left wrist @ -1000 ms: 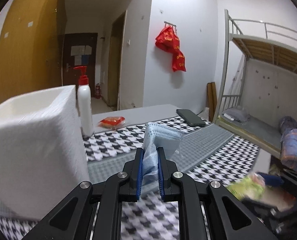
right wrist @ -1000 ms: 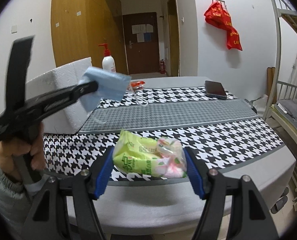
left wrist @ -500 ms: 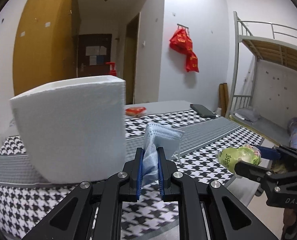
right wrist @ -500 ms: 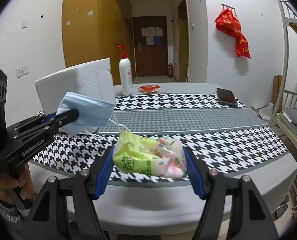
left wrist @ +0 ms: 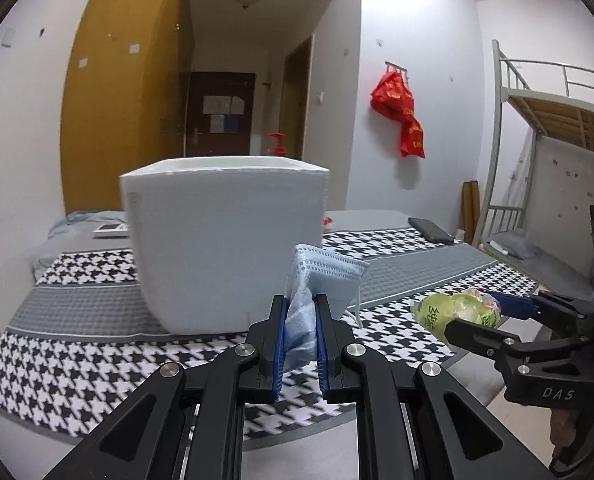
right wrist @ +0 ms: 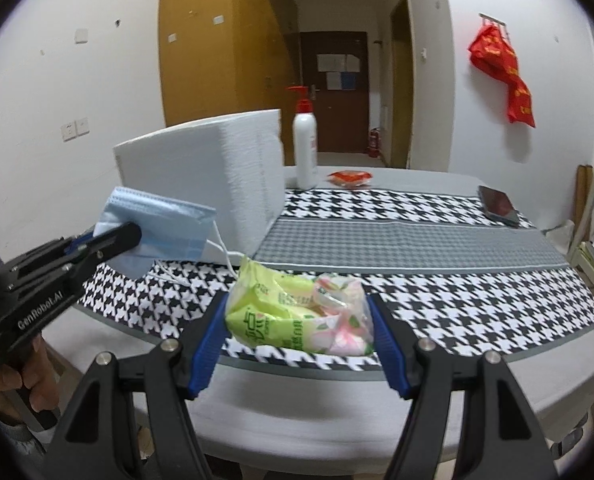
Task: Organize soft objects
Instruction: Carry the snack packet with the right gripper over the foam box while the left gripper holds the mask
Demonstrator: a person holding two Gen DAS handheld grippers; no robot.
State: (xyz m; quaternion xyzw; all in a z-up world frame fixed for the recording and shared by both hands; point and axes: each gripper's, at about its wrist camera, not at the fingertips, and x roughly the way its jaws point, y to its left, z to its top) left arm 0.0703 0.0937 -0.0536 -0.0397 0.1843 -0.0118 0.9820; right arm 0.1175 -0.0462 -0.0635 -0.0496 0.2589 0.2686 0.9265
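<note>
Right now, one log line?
left hand-held gripper: shut on face mask | right hand-held gripper: shut on tissue pack | foam box: ahead

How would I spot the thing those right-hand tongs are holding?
Start at the big white foam box on the houndstooth table. In front of its near edge, the right tongs squeeze a lime-green tissue pack. Unlike the blue face mask beside it, it is glossy plastic printed with pink.
</note>
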